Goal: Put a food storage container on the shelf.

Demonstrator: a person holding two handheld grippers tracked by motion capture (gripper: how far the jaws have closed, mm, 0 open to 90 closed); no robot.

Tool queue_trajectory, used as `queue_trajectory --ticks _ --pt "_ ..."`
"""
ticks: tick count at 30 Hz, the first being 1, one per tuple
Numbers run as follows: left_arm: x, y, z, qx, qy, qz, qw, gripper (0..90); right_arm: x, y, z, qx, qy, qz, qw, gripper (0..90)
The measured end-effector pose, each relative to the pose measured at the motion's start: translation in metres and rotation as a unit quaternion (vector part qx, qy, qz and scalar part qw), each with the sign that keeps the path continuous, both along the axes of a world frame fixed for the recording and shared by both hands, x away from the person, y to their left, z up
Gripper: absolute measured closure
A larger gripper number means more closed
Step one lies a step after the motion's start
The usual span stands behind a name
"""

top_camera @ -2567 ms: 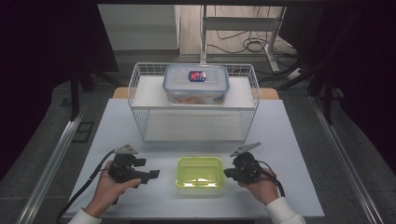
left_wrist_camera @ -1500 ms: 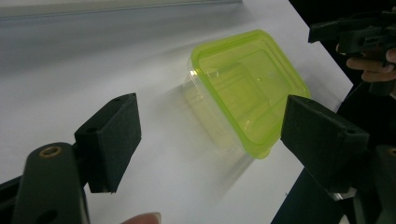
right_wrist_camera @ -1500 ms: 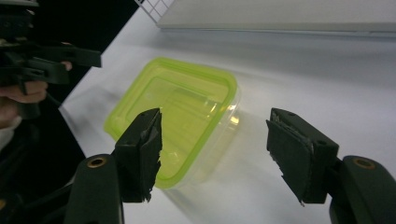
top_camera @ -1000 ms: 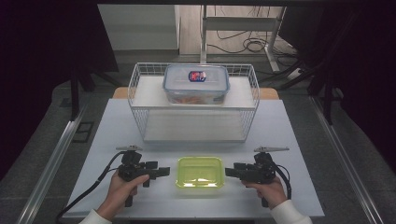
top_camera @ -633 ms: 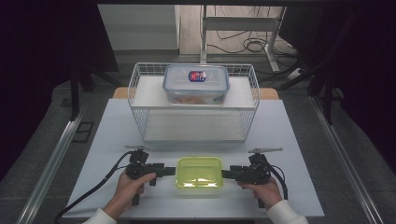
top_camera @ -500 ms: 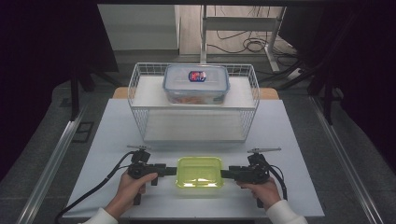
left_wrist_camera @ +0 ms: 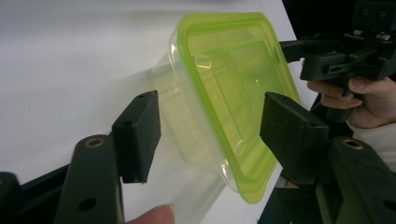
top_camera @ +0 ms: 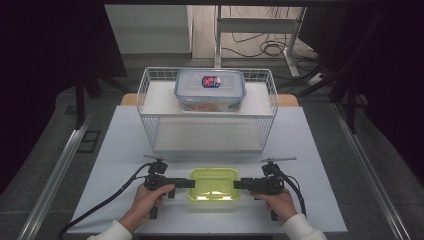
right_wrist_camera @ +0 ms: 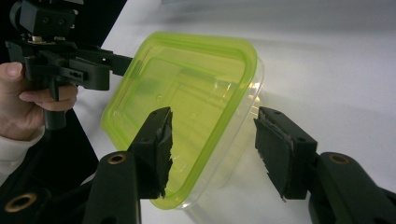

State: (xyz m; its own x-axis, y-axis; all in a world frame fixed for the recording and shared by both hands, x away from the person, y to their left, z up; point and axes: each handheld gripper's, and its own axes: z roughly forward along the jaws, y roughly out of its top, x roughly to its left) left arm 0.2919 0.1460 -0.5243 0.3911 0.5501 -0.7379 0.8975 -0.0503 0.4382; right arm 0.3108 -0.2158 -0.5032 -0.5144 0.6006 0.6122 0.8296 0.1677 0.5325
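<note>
The green-lidded container (top_camera: 213,183) sits on the near part of the desk (top_camera: 320,165), its long axis running between the left gripper (top_camera: 186,183) and right gripper (top_camera: 242,184), whose 2 pairs of jaws gape wide around its short ends, gripping nothing.

- One green-lidded box (top_camera: 213,183)
- One clear box with blue lid (top_camera: 210,89)
- One wire basket (top_camera: 150,125)
- Two grippers: left gripper (top_camera: 187,183), right gripper (top_camera: 241,184)
- One bench (top_camera: 120,145)
</note>
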Motion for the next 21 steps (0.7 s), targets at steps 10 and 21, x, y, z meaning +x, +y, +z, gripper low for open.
queue_trajectory --ticks 10,21 --pt "0.001 -0.001 -0.002 -0.011 0.006 -0.010 0.9999 50.6 0.002 0.007 -0.007 0.006 0.019 0.000 0.9998 54.4" --pt "0.001 -0.001 -0.002 -0.009 0.009 -0.011 0.9999 66.4 0.004 0.003 -0.013 0.018 0.048 -0.009 0.9986 69.7"
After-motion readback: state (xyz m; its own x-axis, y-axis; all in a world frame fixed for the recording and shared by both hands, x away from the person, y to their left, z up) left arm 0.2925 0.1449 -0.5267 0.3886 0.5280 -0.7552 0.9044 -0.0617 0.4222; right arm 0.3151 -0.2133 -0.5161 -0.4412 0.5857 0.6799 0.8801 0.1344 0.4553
